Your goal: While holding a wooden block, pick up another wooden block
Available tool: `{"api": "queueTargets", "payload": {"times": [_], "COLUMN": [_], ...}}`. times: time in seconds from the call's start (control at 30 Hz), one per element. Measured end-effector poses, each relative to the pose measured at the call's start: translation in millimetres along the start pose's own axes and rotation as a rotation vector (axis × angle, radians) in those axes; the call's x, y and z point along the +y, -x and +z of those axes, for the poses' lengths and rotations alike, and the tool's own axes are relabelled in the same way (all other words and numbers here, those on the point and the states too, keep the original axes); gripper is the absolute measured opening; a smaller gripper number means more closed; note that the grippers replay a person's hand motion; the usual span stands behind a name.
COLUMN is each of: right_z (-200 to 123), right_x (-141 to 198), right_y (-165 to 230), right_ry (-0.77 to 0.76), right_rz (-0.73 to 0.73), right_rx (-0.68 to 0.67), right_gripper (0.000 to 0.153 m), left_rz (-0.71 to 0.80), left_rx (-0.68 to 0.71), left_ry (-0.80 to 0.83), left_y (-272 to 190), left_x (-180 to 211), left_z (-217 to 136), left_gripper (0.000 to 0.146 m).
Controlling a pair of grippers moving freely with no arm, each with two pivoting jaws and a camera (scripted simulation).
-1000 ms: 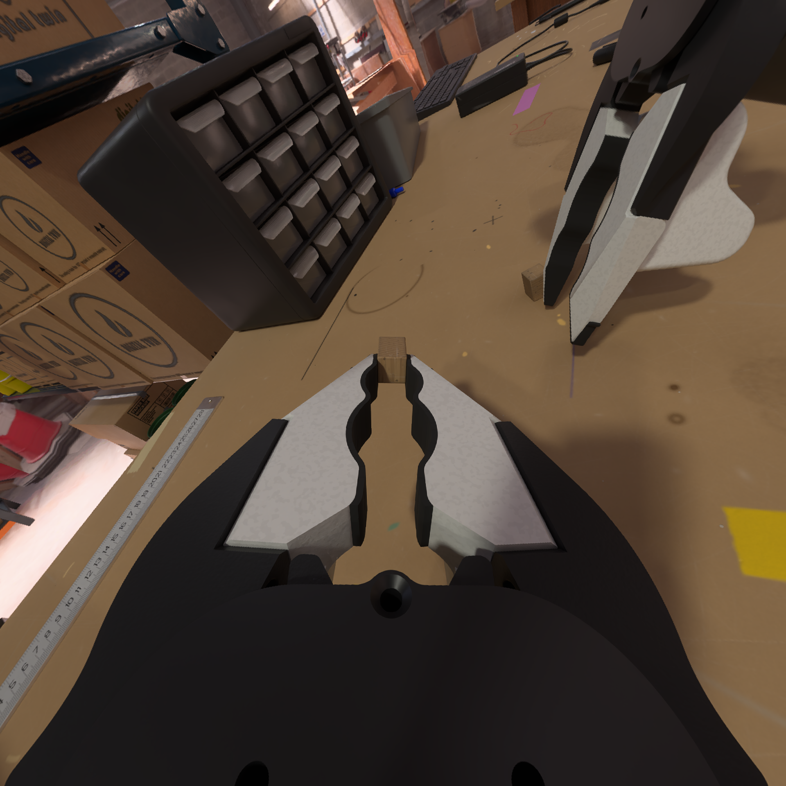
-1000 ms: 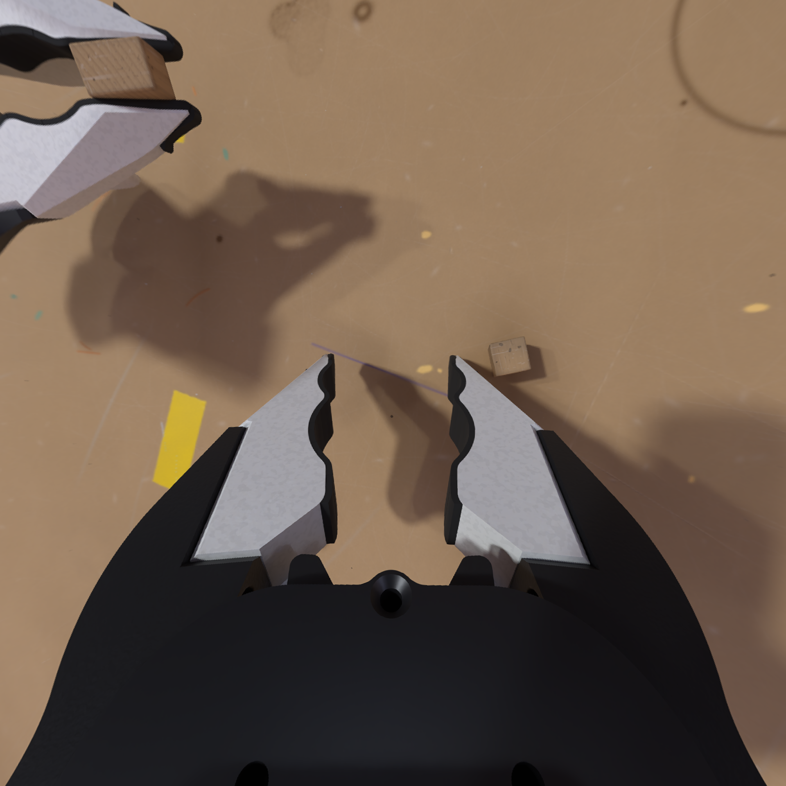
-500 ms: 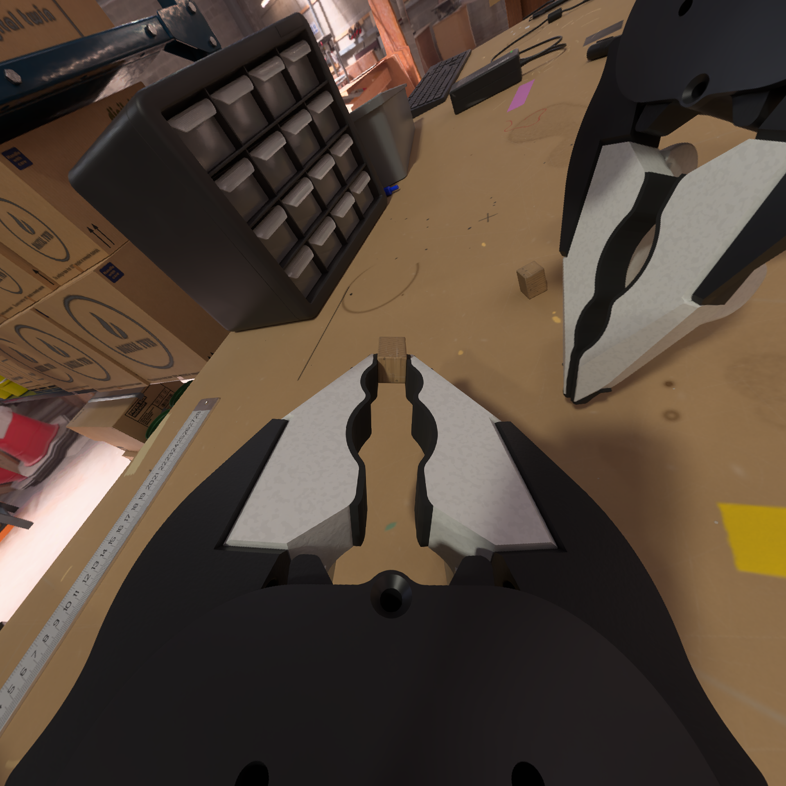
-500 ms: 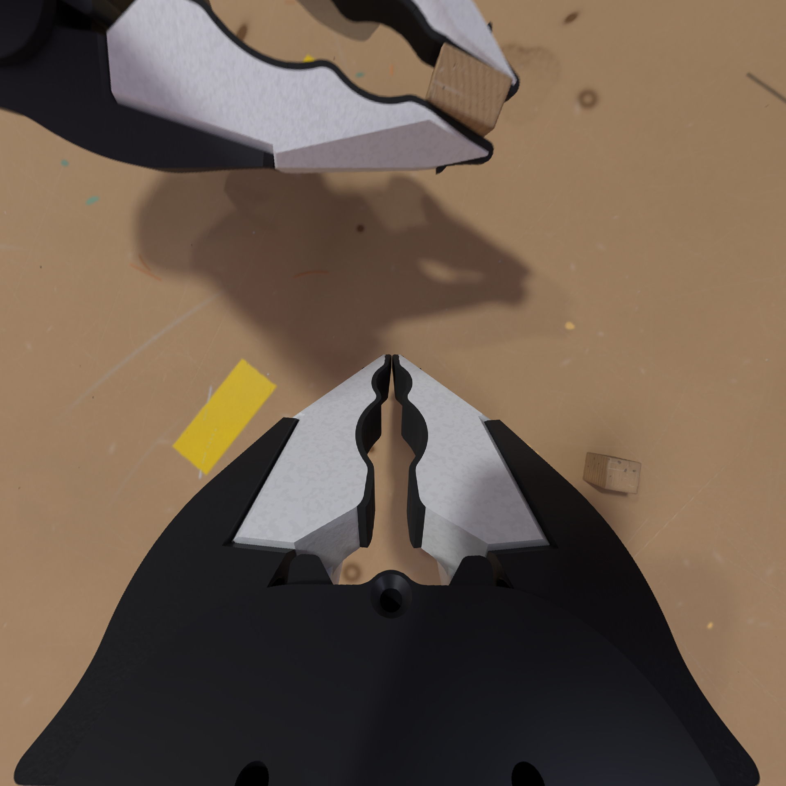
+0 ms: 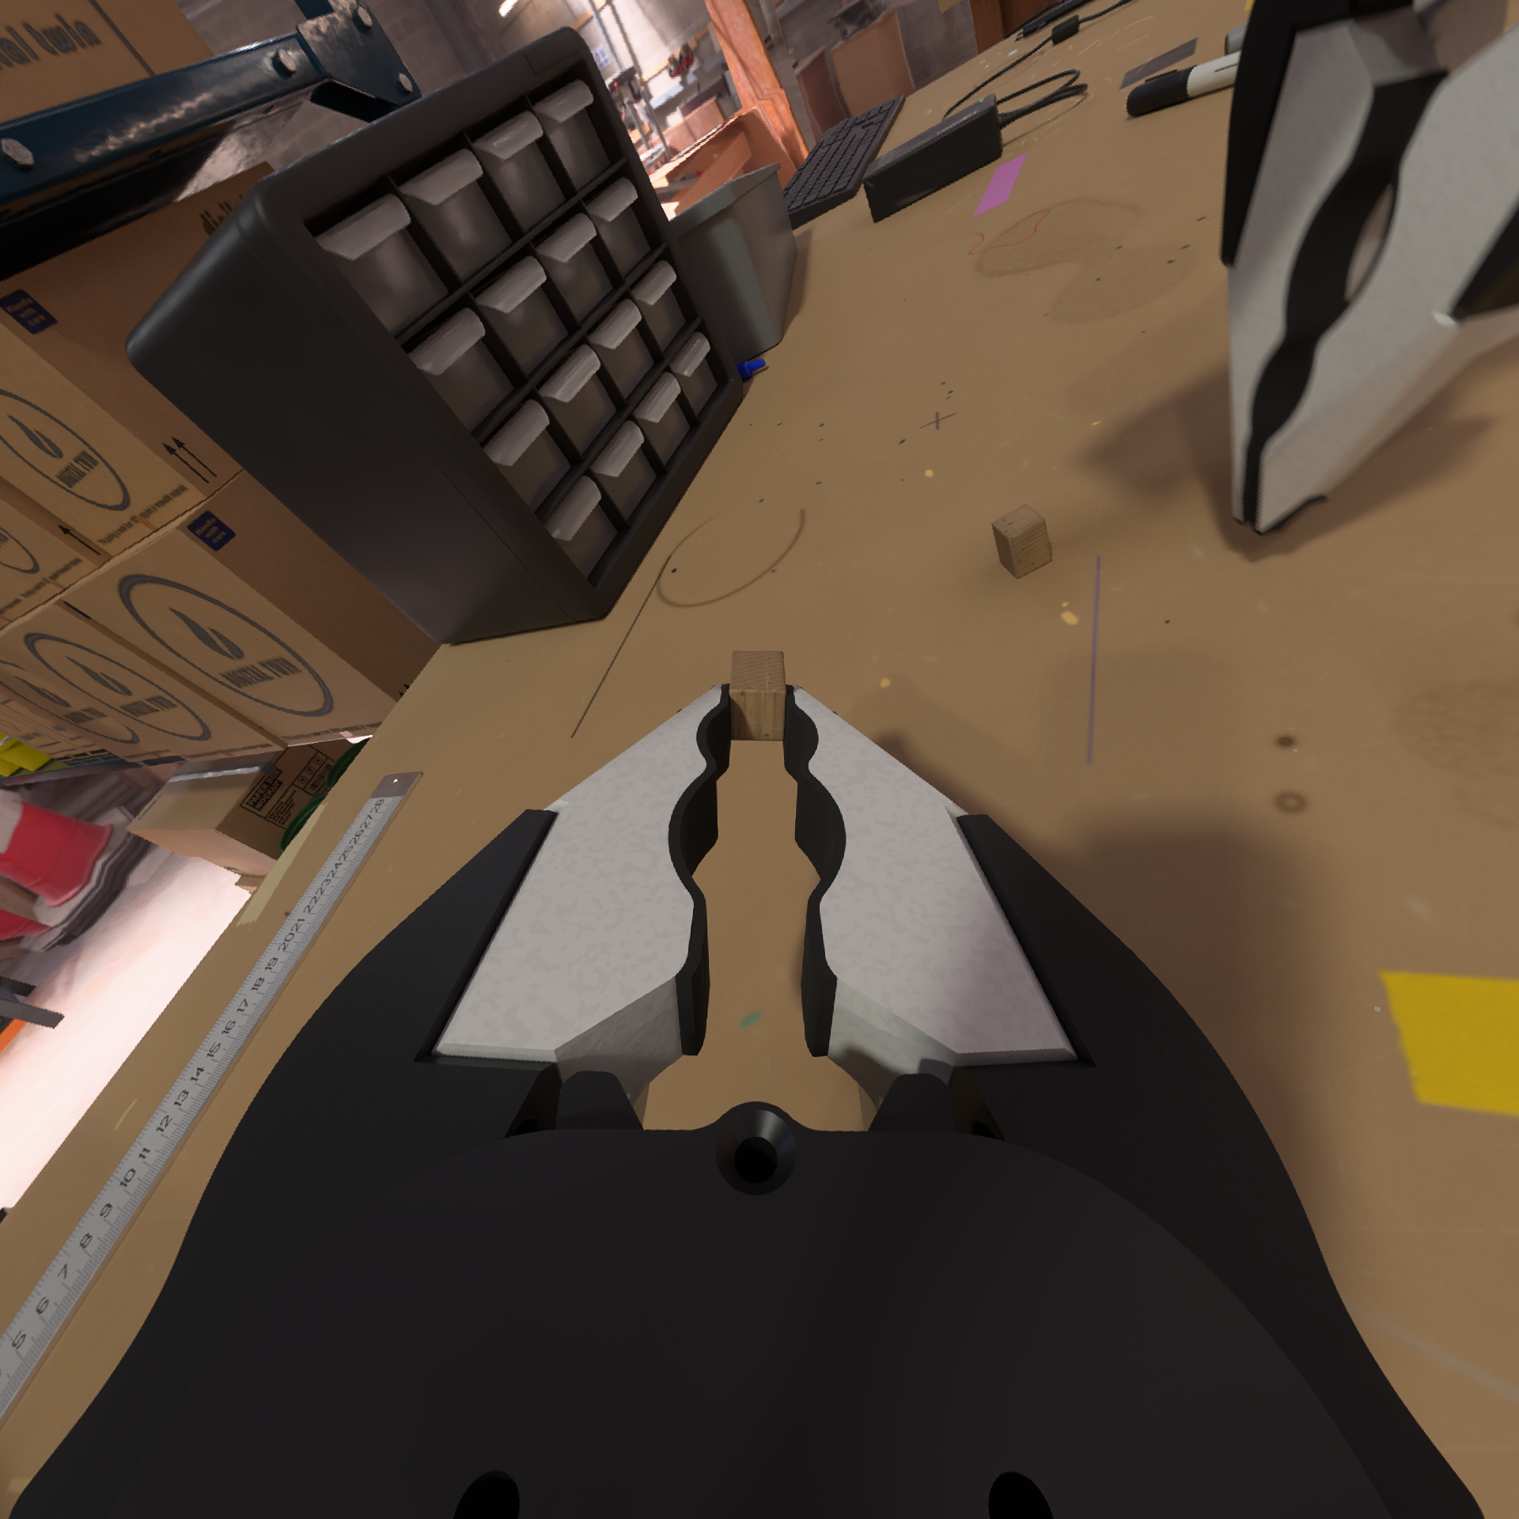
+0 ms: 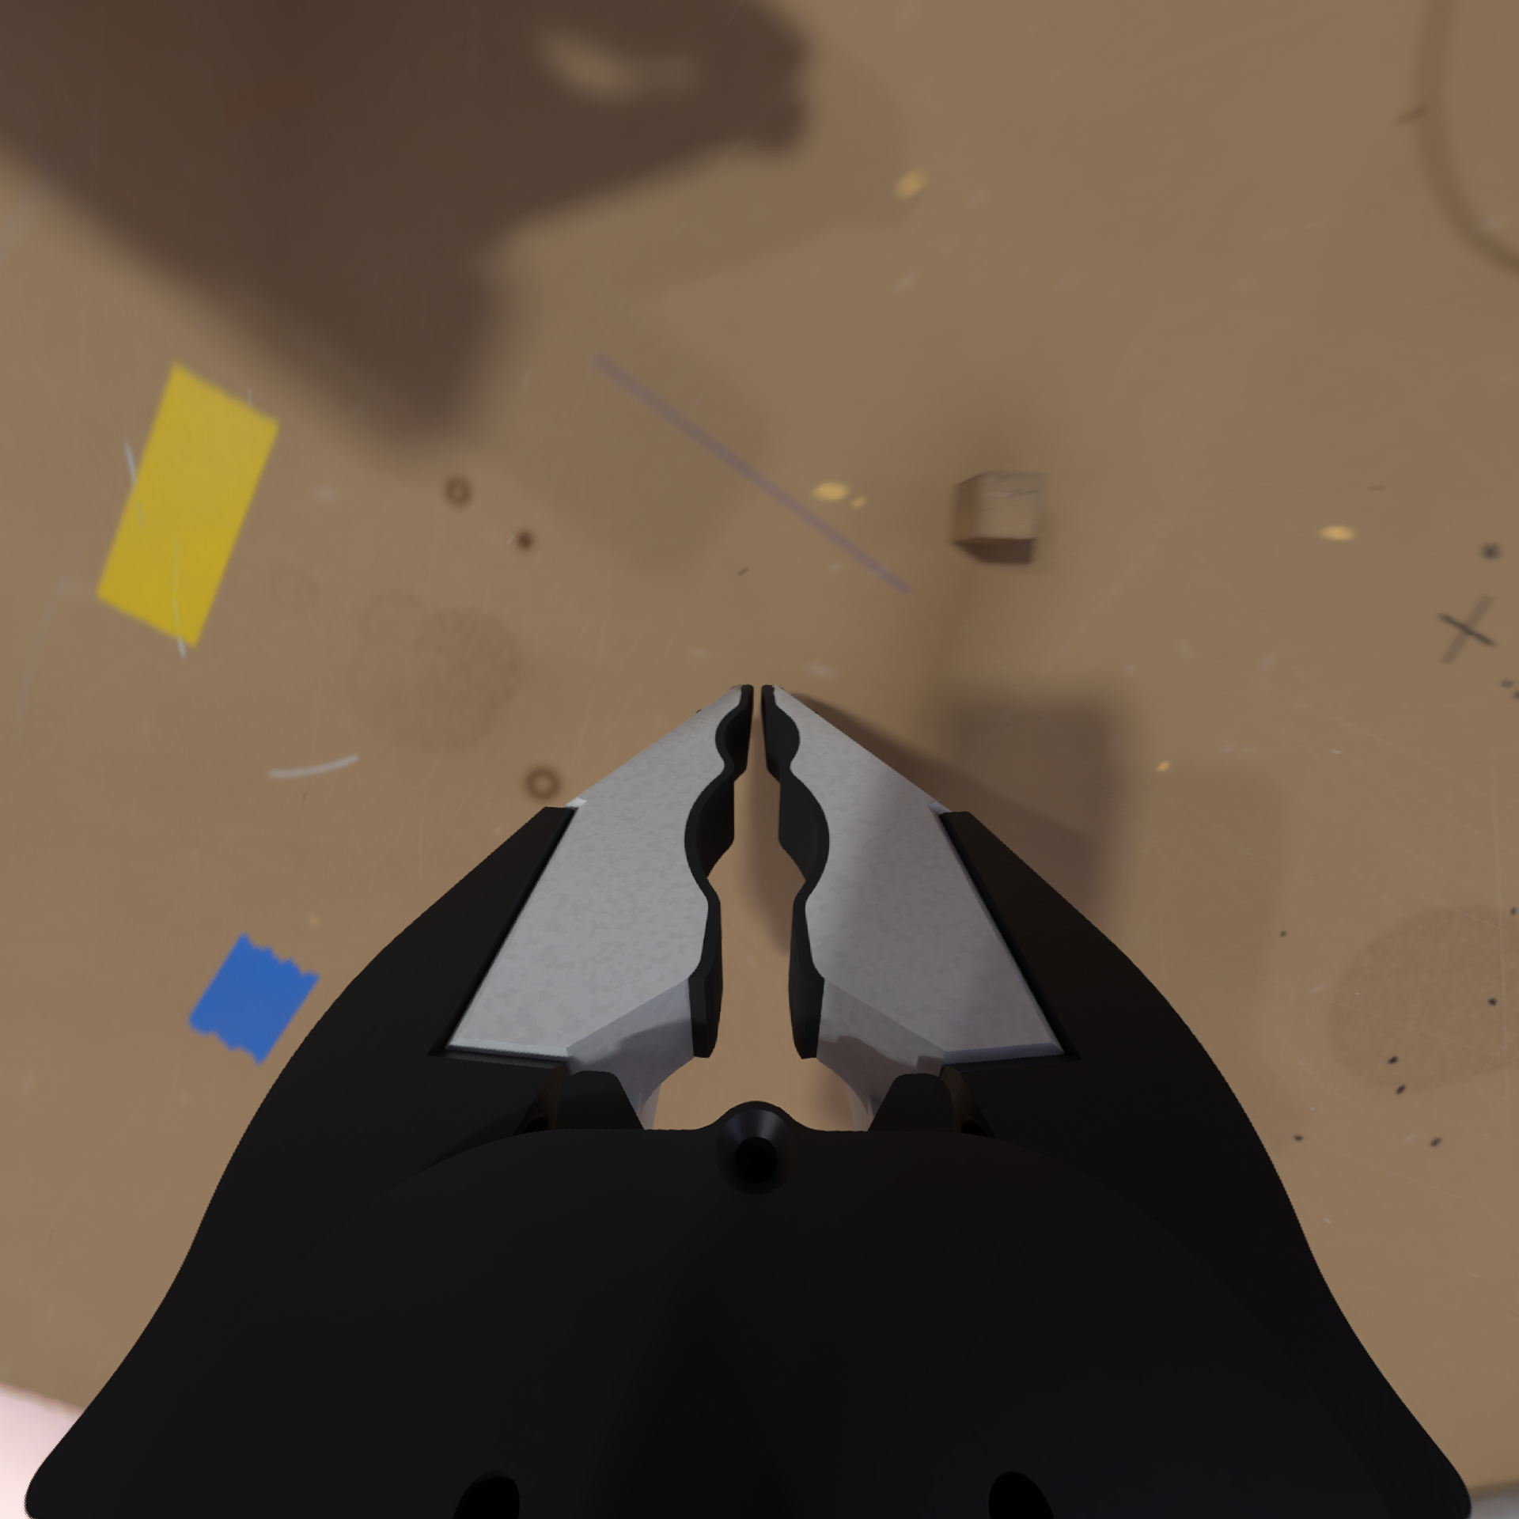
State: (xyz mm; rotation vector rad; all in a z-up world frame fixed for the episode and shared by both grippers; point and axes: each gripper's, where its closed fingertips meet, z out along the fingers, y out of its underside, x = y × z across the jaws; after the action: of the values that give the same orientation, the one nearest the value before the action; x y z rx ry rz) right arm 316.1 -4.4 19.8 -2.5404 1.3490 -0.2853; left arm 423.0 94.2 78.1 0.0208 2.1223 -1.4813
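My left gripper (image 5: 757, 708) is shut on a small wooden block (image 5: 757, 694), held at the fingertips above the brown table. A second wooden block (image 5: 1022, 540) lies loose on the table ahead and to the right of it. It also shows in the right wrist view (image 6: 997, 516), blurred, ahead and right of my right gripper (image 6: 757, 690). My right gripper is shut and empty, raised above the table. It shows in the left wrist view (image 5: 1266, 514) at the far right, right of the loose block and apart from it.
A black drawer cabinet (image 5: 460, 329) and cardboard boxes (image 5: 123, 575) stand at the left. A metal ruler (image 5: 205, 1052) lies along the table's left edge. A keyboard (image 5: 838, 156) and a black adapter (image 5: 933, 168) lie far back. Yellow tape (image 6: 189, 505) and blue tape (image 6: 251, 996) mark the table.
My right gripper shut empty, then rose and drew back from the loose block. The left gripper kept its hold on its block and has left the right wrist view.
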Motion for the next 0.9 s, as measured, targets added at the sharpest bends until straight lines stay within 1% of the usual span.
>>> {"api": "queueTargets", "payload": {"times": [0.03, 0.1, 0.17, 0.2, 0.3, 0.47, 0.6, 0.63, 0.67, 0.7, 0.73, 0.8, 0.83, 0.9], "right_z": [-4.0, -7.7, -2.5, 2.3, 16.8, 26.8, 27.6, 26.5, 22.7, 15.3, 4.2, -21.1, -32.5, -48.6], "right_x": [-5.8, -20.5, -26.6, -27.7, -31.6, -39.4, -40.6, -41.0, -44.1, -50.0, -57.3, -69.0, -72.4, -75.0], "right_y": [-7.1, -23.2, -35.0, -39.8, -48.9, -51.6, -56.1, -54.9, -51.7, -45.4, -36.1, -17.7, -10.0, 1.5], "right_ry": [-0.068, -0.219, -0.284, -0.294, -0.325, -0.372, -0.389, -0.392, -0.416, -0.473, -0.553, -0.698, -0.749, -0.808], "right_rz": [0.034, 0.093, 0.114, 0.110, 0.097, 0.083, 0.052, 0.044, 0.036, 0.036, 0.047, 0.086, 0.103, 0.108], "right_rx": [0.006, 0.045, 0.068, 0.080, 0.079, -0.038, -0.061, -0.077, -0.102, -0.149, -0.232, -0.438, -0.536, -0.667], "right_gripper": [0.005, 0.024, 0.038, 0.039, 0.037, 0.032, 0.014, 0.014, 0.014, 0.014, 0.014, 0.014, 0.014, 0.014], "left_rz": [0.000, 0.001, 0.004, 0.006, 0.010, 0.010, 0.017, 0.018, 0.021, 0.026, 0.037, 0.071, 0.088, 0.114], "left_rx": [0.002, 0.007, 0.011, 0.012, 0.010, 0.013, 0.016, 0.014, 0.012, 0.009, 0.005, -0.006, -0.008, -0.010], "left_ry": [0.000, 0.002, 0.003, 0.003, 0.000, 0.000, 0.002, 0.001, 0.000, -0.002, -0.005, -0.013, -0.017, -0.027], "left_y": [-0.4, -1.6, -2.7, -3.0, -2.9, -3.1, -3.8, -3.6, -3.4, -3.2, -3.0, -3.4, -4.3, -6.3], "left_x": [0.1, 0.3, 0.5, 0.4, -0.5, -0.5, -0.6, -0.7, -1.0, -1.3, -1.8, -3.4, -4.6, -7.2], "left_z": [0.3, 1.0, 1.4, 1.4, 0.6, 0.5, 1.0, 1.0, 0.9, 0.9, 0.8, 0.4, 0.3, 0.1], "left_gripper": [0.011, 0.011, 0.011, 0.011, 0.011, 0.011, 0.011, 0.011, 0.011, 0.011, 0.011, 0.011, 0.011, 0.011]}}
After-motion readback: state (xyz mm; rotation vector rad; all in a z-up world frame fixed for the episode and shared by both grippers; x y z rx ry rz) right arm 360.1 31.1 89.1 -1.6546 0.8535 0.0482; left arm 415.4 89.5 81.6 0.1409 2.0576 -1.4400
